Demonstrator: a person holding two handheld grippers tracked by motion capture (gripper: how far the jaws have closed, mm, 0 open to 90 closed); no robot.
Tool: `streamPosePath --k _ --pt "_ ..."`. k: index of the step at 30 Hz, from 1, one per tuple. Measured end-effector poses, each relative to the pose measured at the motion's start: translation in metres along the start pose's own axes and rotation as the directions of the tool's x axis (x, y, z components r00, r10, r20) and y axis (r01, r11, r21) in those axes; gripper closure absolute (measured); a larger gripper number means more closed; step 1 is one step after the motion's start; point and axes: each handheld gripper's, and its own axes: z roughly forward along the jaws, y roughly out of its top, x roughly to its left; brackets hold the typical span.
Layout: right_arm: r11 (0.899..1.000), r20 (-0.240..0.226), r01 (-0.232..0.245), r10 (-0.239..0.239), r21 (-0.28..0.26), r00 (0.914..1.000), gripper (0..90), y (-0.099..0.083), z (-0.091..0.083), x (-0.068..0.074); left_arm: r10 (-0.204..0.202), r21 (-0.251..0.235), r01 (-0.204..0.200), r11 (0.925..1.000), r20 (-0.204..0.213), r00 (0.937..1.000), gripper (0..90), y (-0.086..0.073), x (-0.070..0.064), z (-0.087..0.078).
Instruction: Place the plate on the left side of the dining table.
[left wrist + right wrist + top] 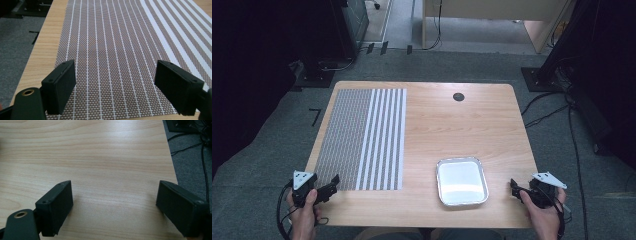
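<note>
A woven placemat (362, 140), brown-grey with white stripes that widen toward its right side, covers the left part of the wooden table (447, 115). My left gripper (333, 184) hovers at the mat's near left corner. In the left gripper view it (115, 75) stands open, with the placemat (120, 45) under the wide gap and nothing between the jaws. A shiny empty foil tray (462, 181) lies at the front right. My right gripper (514, 189) sits at the table's front right corner, right of the tray. In its own view it (115, 192) is open over bare wood (100, 157).
A dark round cable hole (458, 96) is set in the table near its far edge. Grey carpet (272, 150) with loose cables (577, 150) surrounds the table. Dark stands and a wooden desk stand beyond it.
</note>
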Motion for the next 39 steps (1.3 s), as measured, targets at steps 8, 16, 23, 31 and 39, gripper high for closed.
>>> streamPosePath --k 8,16,23,31,39 --pt "0.999 -0.013 -0.029 0.029 -0.016 0.9995 14.6 0.001 -0.002 -0.001 -0.024 -0.021 0.024 0.9995 0.006 0.9997 17.5 0.002 0.002 -0.003" --pt "0.998 -0.017 -0.035 0.034 -0.061 0.9993 15.8 0.004 -0.008 0.006 -0.033 -0.027 0.033 0.9991 0.012 0.9994 17.4 0.004 0.001 -0.004" --pt "0.995 -0.013 -0.053 0.052 -0.086 0.9986 17.5 0.006 -0.012 0.009 -0.038 -0.025 0.039 0.9989 0.018 0.9991 17.4 0.005 -0.003 -0.005" --pt "0.986 -0.023 -0.117 0.115 -0.121 0.9931 22.5 0.01 -0.016 0.012 -0.059 -0.016 0.059 0.9981 0.022 0.9981 16.8 0.006 -0.006 -0.004" --pt "0.982 -0.027 -0.131 0.128 -0.138 0.9914 25.5 0.012 -0.02 0.016 -0.056 -0.004 0.056 0.9984 0.024 0.9981 16.6 0.007 -0.01 -0.002"
